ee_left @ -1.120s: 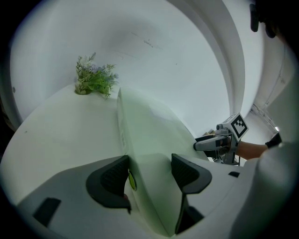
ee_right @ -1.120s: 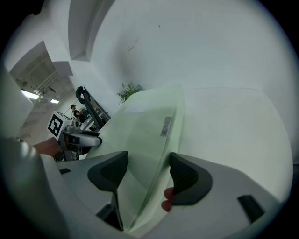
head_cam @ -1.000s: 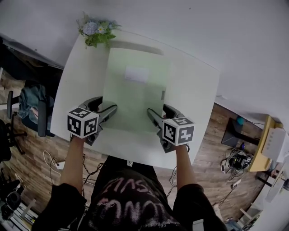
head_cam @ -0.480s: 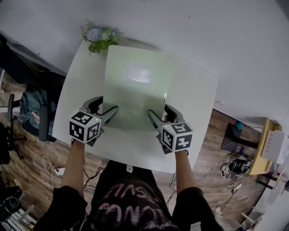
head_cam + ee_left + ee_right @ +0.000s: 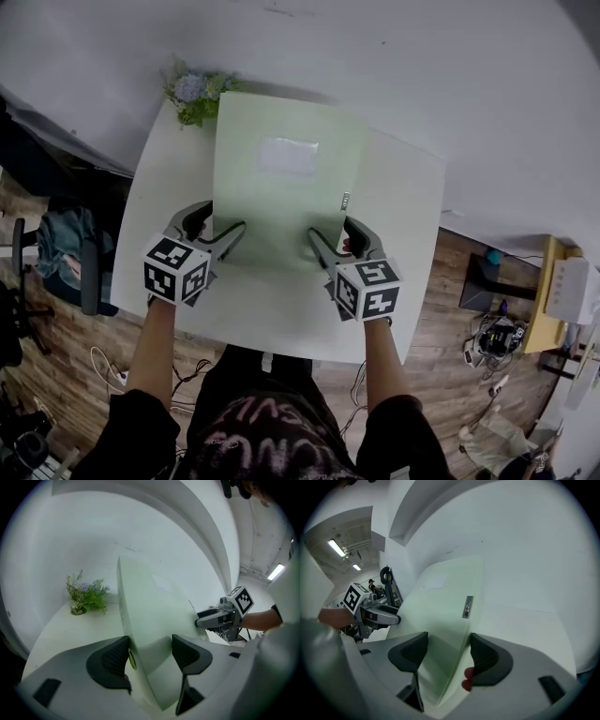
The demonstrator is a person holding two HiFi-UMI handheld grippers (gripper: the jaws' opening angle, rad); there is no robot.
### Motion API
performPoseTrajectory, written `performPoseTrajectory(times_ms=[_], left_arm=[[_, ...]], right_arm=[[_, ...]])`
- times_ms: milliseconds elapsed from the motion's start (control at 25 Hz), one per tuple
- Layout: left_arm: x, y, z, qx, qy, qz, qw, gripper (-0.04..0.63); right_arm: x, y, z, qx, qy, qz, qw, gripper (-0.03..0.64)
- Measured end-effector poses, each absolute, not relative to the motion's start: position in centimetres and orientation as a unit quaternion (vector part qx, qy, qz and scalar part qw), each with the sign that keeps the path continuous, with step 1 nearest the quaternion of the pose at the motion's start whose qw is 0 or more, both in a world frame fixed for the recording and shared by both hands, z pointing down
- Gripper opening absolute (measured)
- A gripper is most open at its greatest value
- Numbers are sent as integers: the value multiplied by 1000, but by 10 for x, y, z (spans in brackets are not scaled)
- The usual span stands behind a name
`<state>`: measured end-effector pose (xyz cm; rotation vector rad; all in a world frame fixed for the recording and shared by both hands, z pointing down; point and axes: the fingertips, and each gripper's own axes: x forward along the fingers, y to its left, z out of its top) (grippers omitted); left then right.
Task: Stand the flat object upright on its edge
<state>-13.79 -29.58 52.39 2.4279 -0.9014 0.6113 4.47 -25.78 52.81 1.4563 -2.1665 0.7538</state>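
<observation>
1. My left claw (image 5: 223, 225) is closed on the left edge of the pale green board (image 5: 281, 197). In the left claw view, the ribbed black pads (image 5: 115, 658) sit on either side of the thin sheet, which passes slantwise between them.
2. My right claw (image 5: 330, 239) grips the opposite edge near the same lower end. Its dark textured pads (image 5: 485, 656) bracket the sheet, and the right-hand pad presses close against the rim.
3. The board is a flat, smooth rectangle, slightly translucent, with a matte face and a thin, clean-cut edge.
4. It is tilted up off the bench (image 5: 272, 309). Its near end lies low between my claws, and its far end stands raised, overlapping the back edge of the bench against the white wall (image 5: 422, 66).
5. I cannot tell whether its lower edge touches the bench top.
6. A white rectangular label (image 5: 287, 157) sits on the upper part of the face. A narrow greyish strip (image 5: 344, 200) lies along the right edge, just above my right claw.
7. The bench is a smooth white slab with rounded corners.
8. At its far left corner stands a small bunch of flowers (image 5: 195, 89), soft blue blooms among green leaves. It is just beside the board's upper left corner.
</observation>
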Motion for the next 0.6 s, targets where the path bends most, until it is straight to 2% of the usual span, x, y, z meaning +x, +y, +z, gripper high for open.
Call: performPoseTrajectory(times_ms=[600], left_arm=[[-130,-305,507,911,-331,199,143,302]], right_arm=[[48,-261,513,566,-778,195,188,282]])
